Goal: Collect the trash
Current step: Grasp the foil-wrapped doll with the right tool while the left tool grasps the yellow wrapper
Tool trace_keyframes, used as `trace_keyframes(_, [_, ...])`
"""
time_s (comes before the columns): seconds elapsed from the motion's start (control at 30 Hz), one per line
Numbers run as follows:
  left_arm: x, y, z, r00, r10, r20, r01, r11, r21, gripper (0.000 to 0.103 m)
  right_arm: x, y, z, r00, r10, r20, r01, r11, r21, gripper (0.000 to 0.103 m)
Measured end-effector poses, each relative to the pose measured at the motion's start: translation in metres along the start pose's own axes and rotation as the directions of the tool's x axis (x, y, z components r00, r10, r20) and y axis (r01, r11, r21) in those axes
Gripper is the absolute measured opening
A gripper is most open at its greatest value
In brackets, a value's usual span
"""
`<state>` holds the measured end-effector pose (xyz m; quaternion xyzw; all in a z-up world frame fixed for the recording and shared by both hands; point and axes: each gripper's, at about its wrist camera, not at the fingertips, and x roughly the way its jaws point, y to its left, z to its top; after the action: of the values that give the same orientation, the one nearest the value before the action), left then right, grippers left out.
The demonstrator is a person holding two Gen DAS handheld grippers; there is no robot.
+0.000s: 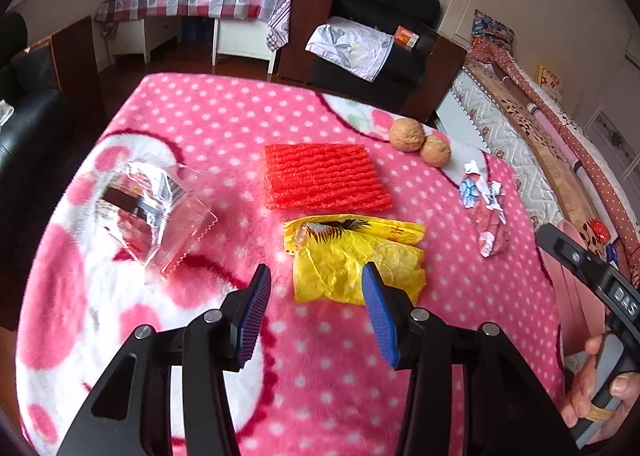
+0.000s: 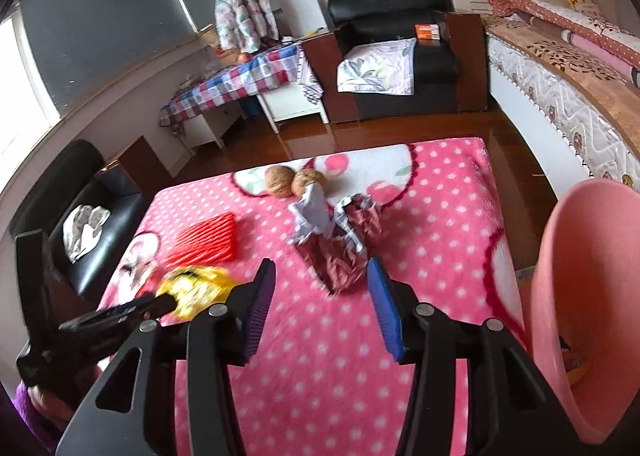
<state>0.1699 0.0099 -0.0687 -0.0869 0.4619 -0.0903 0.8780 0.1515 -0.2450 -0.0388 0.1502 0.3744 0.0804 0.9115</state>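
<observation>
On the pink dotted blanket (image 1: 200, 128) lie a yellow plastic wrapper (image 1: 352, 256), a red foam net (image 1: 326, 176), a clear crumpled plastic package (image 1: 148, 212) at the left and a crumpled maroon-and-white wrapper (image 1: 486, 212) at the right. My left gripper (image 1: 316, 304) is open and empty, just short of the yellow wrapper. My right gripper (image 2: 322, 296) is open and empty, its tips at the near end of the maroon wrapper (image 2: 340, 244). The yellow wrapper (image 2: 196, 288) and red net (image 2: 204, 242) show at the left of the right wrist view.
Two walnuts (image 1: 418, 140) lie at the blanket's far edge, also seen in the right wrist view (image 2: 294, 181). A pink plastic bin (image 2: 580, 296) stands at the right. A black armchair (image 1: 380, 32), a checked-cloth table (image 1: 192, 0) and a bed (image 1: 540, 116) stand around.
</observation>
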Motion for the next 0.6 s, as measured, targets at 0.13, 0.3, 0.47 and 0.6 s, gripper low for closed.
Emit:
trace_keyframes(0.13, [0.009, 0.000, 0.000, 1.000, -0.007, -0.007, 0.007, 1.000, -0.004, 0.046, 0.023, -0.007, 0.005, 0.999, -0.034, -0.038, 0.034, 0.999, 0.022, 0.049])
trace_keyframes(0.3, [0.012, 0.004, -0.002, 1.000, -0.022, -0.004, 0.022, 1.000, -0.020, 0.024, 0.047, -0.014, 0.006, 0.995, -0.026, -0.098, 0.031, 0.998, 0.046, 0.049])
trace_keyframes(0.47, [0.001, 0.001, -0.004, 0.999, -0.049, 0.022, 0.049, 0.999, -0.011, 0.007, 0.055, -0.017, 0.000, 0.991, 0.033, -0.127, -0.024, 0.997, 0.072, 0.044])
trace_keyframes(0.6, [-0.012, -0.003, -0.006, 0.997, -0.064, 0.046, 0.064, 0.998, 0.000, 0.004, 0.048, -0.017, -0.004, 0.992, 0.057, -0.112, -0.049, 0.996, 0.069, 0.023])
